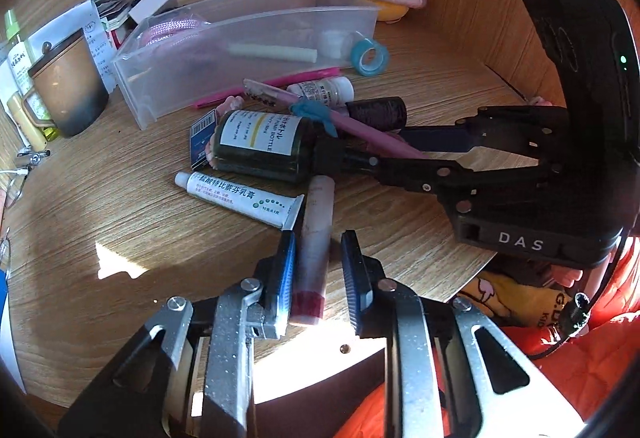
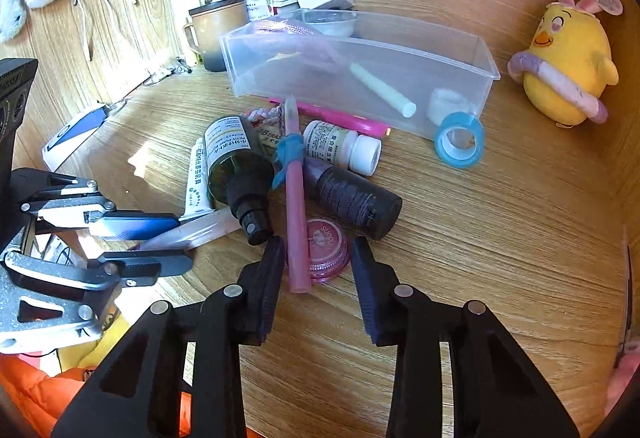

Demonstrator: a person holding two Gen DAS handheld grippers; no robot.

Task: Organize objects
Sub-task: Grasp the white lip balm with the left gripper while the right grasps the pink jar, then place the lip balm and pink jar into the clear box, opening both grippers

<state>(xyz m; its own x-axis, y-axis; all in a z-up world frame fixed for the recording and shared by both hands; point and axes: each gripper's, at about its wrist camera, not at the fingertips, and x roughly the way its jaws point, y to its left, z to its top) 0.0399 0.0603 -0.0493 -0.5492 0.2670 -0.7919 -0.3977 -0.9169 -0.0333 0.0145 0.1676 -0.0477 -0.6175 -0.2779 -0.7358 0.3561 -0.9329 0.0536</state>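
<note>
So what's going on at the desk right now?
A person is tidying a pile of small toiletries on the wooden desk with tongs in each hand. The left tongs straddle a slim clear tube with a red end, one pad against it and a gap at the other. The right tongs straddle a pink pen and a pink round case. The clear bin behind already holds a few items.
</note>
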